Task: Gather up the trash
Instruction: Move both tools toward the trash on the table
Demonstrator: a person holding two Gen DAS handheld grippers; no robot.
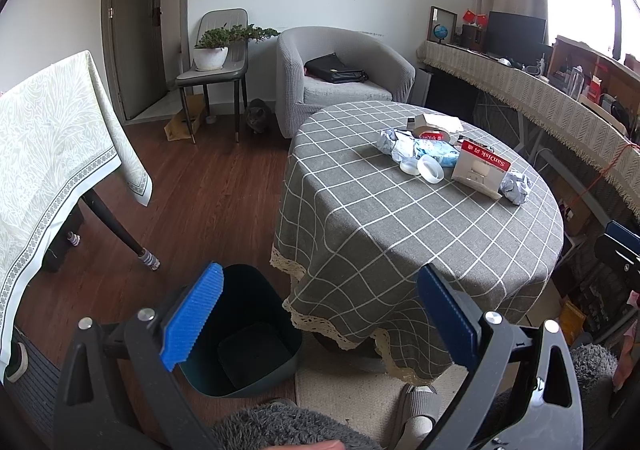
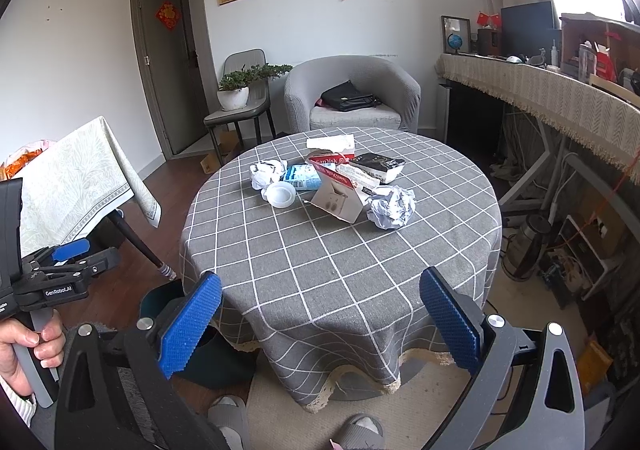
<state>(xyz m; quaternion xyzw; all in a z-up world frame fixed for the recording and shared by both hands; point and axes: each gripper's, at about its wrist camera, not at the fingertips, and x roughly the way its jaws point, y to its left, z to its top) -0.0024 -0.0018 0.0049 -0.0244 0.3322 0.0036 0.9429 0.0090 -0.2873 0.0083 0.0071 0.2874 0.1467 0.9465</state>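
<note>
Task status: not begun, as far as the views show. The bin (image 1: 248, 334) at the lower middle of the left view sits on the floor just beside the round worktop (image 1: 400, 234); the visible part of its inside looks bare. In the right view it is mostly hidden behind the left finger of the right tongs.

All trash lies in one cluster on the far half of the worktop, upper right of the left view:
- crumpled paper ball (image 2: 391, 206), nearest the edge, right of centre in the right view
- opened red-and-white card package (image 2: 340, 197), touching or just beside that ball
- white round lid (image 2: 281, 195)
- blue-and-white wrapper (image 2: 303, 176)
- second crumpled paper (image 2: 266, 173) at the cluster's left
- dark box (image 2: 378, 163) and more card behind; details too small to tell

Pose: left tongs (image 1: 320, 326) spread wide, nothing between the blue pads, held low over the bin and the cloth's hem. Right tongs (image 2: 320, 326) likewise spread and unloaded, held at the near edge, aimed across the worktop at the cluster. Both are well apart from the trash.

Judgement: every piece remains to be picked and dropped in the bin; the paper ball is the closest candidate.
</note>
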